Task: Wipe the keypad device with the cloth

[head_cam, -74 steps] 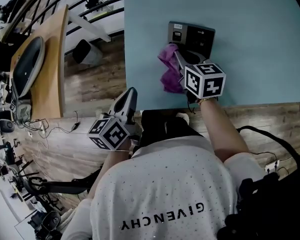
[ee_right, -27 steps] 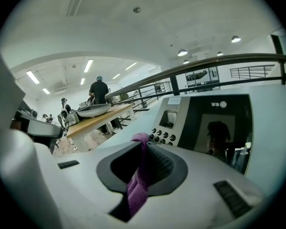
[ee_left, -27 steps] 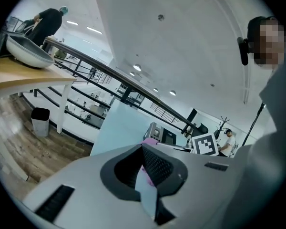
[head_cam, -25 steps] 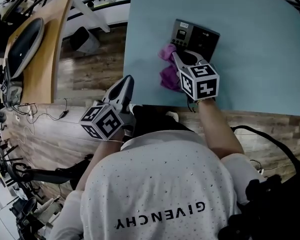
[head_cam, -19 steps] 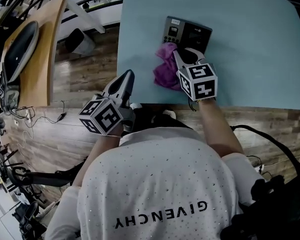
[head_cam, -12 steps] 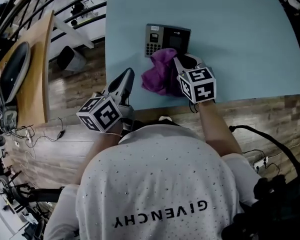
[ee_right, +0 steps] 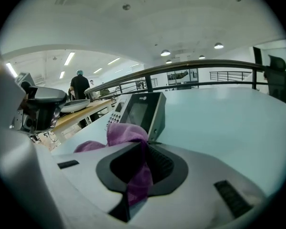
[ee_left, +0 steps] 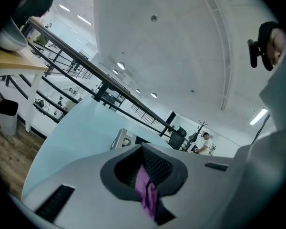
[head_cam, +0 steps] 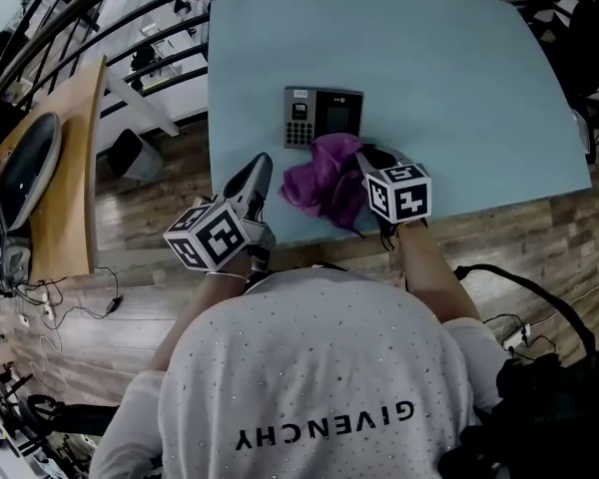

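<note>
The keypad device (head_cam: 322,118) sits on the pale blue table (head_cam: 459,88), nearer its left edge and its near edge, with keys on its left half and a screen on its right. The purple cloth (head_cam: 324,183) lies crumpled between the device and the table's near edge, its far fold touching the device's near side. The right tongs (head_cam: 362,154) are closed on the cloth, a strip of it pinched between the jaws. The left tongs (head_cam: 263,163) hover over the table's near edge just left of the cloth, jaw tips together. A sliver of purple shows in the slit behind them, but whether gripped or only seen through I cannot tell. A dark bin (head_cam: 130,153) stands on the floor off the left edge, and a shallow dish (head_cam: 25,168) rests on a wooden side table (head_cam: 75,198); their contents cannot be made out.
</note>
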